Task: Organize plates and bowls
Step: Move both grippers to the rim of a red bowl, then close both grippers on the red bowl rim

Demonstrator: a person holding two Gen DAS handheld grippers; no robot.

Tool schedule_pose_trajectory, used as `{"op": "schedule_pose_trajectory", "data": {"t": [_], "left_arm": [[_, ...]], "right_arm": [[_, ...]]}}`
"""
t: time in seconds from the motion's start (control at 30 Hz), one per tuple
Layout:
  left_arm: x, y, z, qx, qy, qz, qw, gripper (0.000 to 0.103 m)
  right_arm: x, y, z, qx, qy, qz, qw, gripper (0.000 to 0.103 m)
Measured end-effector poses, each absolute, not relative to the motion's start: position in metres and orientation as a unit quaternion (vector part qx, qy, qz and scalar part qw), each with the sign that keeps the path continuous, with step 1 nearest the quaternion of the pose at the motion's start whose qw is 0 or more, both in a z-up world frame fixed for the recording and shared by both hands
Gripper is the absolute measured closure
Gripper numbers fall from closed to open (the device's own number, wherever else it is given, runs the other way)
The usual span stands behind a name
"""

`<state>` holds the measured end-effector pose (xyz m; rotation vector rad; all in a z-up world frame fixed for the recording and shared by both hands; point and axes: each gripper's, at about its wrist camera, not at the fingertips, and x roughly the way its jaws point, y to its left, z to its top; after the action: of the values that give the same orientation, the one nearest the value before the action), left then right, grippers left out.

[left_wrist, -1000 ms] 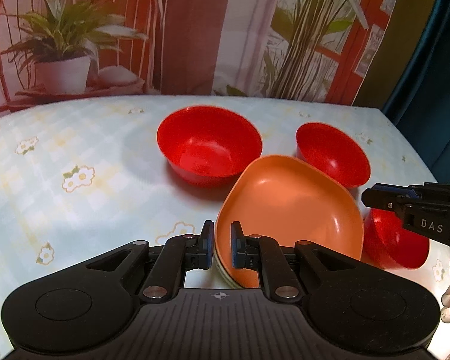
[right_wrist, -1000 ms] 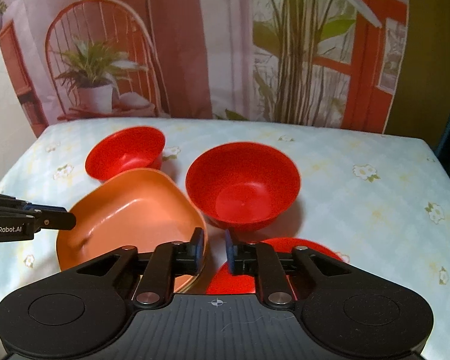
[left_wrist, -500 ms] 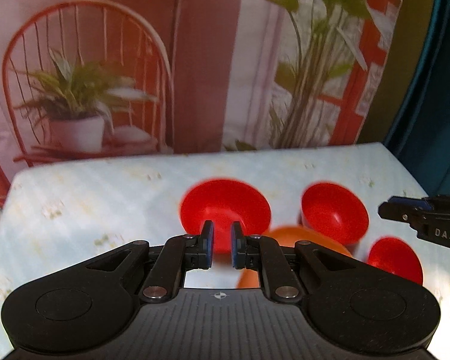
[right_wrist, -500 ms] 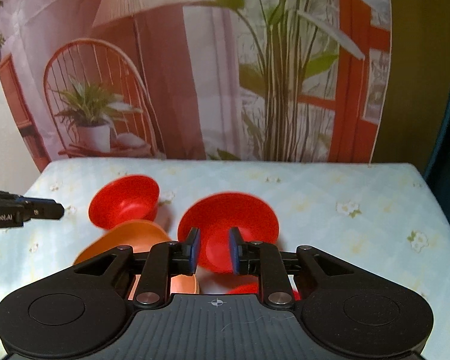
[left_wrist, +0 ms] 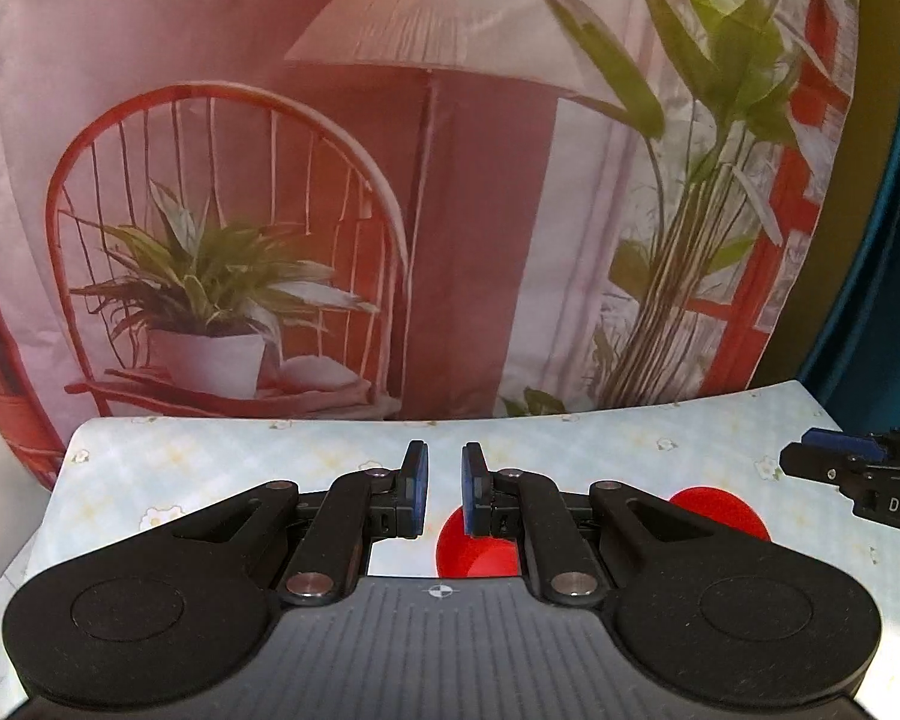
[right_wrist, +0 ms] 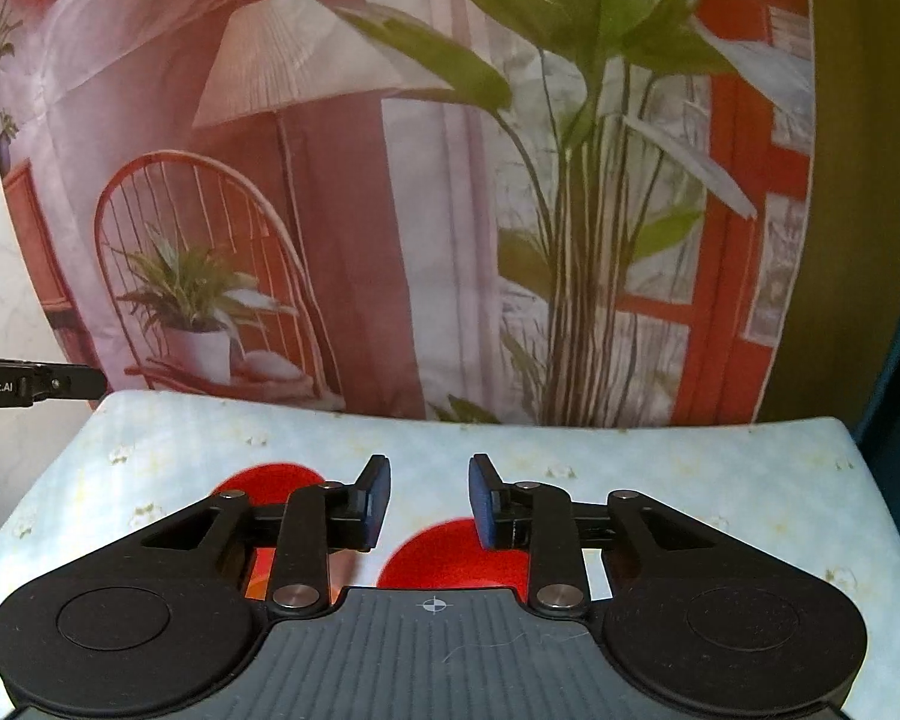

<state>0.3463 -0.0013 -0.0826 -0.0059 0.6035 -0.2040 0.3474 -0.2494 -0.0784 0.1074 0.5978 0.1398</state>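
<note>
Bowls lay on the flowered tablecloth [left_wrist: 240, 456], mostly hidden behind the 2 grippers. Seen from the left wrist, 1 red bowl [left_wrist: 477, 552] showed between the fingers of the left gripper [left_wrist: 444, 495], and a second red bowl [left_wrist: 720, 510] sat further right near the right gripper's tip at the frame edge. The left gripper's jaws were nearly closed with a narrow gap and nothing between them. Only the right wrist view showed the orange plate [right_wrist: 258, 576], a sliver of it under the left finger linkage, just beside a red bowl [right_wrist: 270, 480] behind it and another red bowl [right_wrist: 456, 558] below the pads. In that view the right gripper [right_wrist: 429, 501] stood partly open, its jaws having just been opening, empty, above the table. Its own view also caught the left gripper's tip at the far left edge. A printed backdrop [right_wrist: 390, 180] with a chair, lamp and plants hung behind the table.
</note>
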Motion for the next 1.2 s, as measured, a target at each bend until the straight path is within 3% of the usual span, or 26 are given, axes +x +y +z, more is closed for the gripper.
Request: {"op": "schedule_pose_trajectory", "data": {"t": [0.47,0.63,0.93,1.2], "left_arm": [[0.369,0.001,-0.152,-0.024,0.363,-0.116,0.924,0.090],[0.372,0.001,-0.169,-0.045,0.375,-0.126,0.917,0.070],[0.388,-0.006,-0.195,-0.054,0.397,-0.125,0.908,0.070],[0.398,-0.010,-0.211,-0.055,0.415,-0.125,0.899,0.073]], "right_arm": [[0.380,-0.229,-0.127,0.051,0.340,0.078,0.936,0.074],[0.390,-0.222,-0.142,0.053,0.354,0.087,0.930,0.074],[0.408,-0.204,-0.161,0.057,0.370,0.104,0.921,0.067],[0.423,-0.185,-0.180,0.062,0.385,0.121,0.913,0.066]]}}
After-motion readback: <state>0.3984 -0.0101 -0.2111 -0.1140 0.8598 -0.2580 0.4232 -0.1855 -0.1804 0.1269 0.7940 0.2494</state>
